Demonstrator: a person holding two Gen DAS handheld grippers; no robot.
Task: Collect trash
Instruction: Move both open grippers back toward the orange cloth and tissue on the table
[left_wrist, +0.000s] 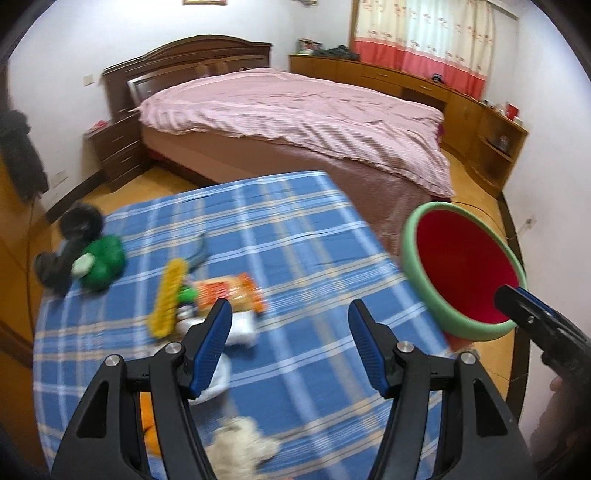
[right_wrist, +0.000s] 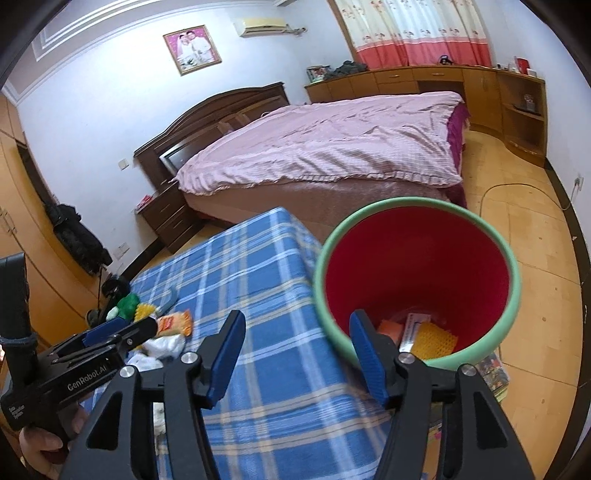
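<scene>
left wrist: black left gripper with blue pads (left_wrist: 288, 332) spread, empty; litter on blue plaid tablecloth (left_wrist: 295, 229) pretty blurry | right wrist: right gripper (right_wrist: 295, 339) spread, empty; red bin with green rim (right_wrist: 417, 206) beside table, contents half-hidden

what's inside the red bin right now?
In the red bin: a yellow bumpy piece, an orange wrapper and a white packet. The right gripper's finger hides the near bottom.

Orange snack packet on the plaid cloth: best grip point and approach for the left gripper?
Take the orange snack packet by its free right edge, coming down from above with the left gripper. It lies flat; the yellow brush and white wrapper crowd its left and near sides.
</scene>
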